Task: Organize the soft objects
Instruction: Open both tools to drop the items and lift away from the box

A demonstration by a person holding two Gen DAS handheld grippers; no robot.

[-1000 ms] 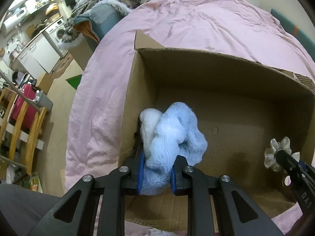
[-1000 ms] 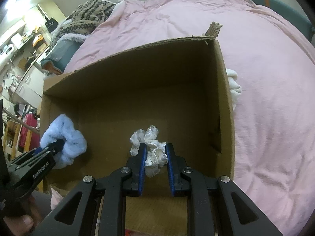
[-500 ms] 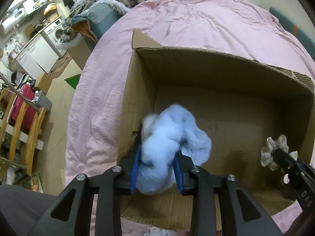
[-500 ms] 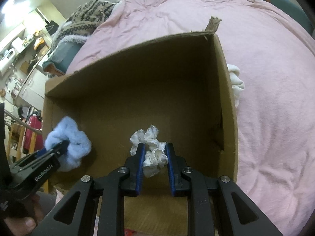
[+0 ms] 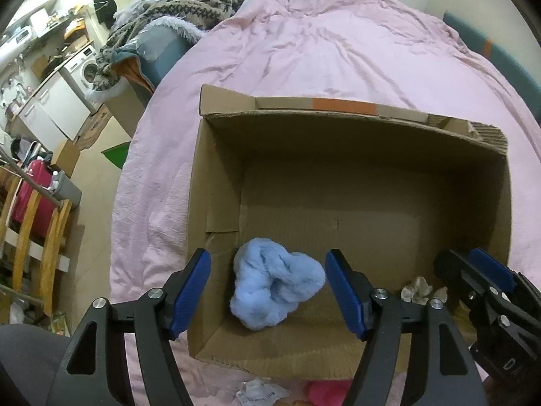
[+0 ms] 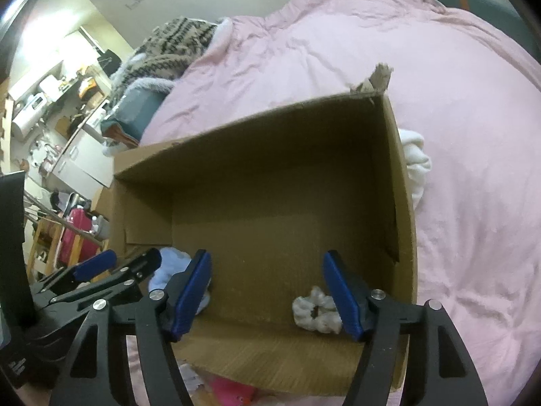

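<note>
An open cardboard box (image 5: 338, 135) sits on a pink bed. A fluffy light blue soft item (image 5: 275, 286) lies on the box floor at the near left. My left gripper (image 5: 268, 270) is open above it, fingers apart on either side. A white scrunchie (image 6: 316, 314) lies on the box floor at the near right; it also shows in the left wrist view (image 5: 417, 289). My right gripper (image 6: 267, 270) is open over the box (image 6: 399, 203), its right finger just above the scrunchie. The blue item (image 6: 169, 267) is partly hidden behind the left gripper (image 6: 118, 267).
The pink duvet (image 5: 338, 54) covers the bed around the box. A white soft item (image 6: 414, 159) lies against the box's outer right side. A pink item (image 5: 326, 390) and a white crumpled piece (image 5: 258, 392) lie before the box. A patterned blanket (image 5: 189, 0) is at the bed's head.
Both grippers opened and lifted back. The blue soft item and the white scrunchie dropped onto the box floor.
</note>
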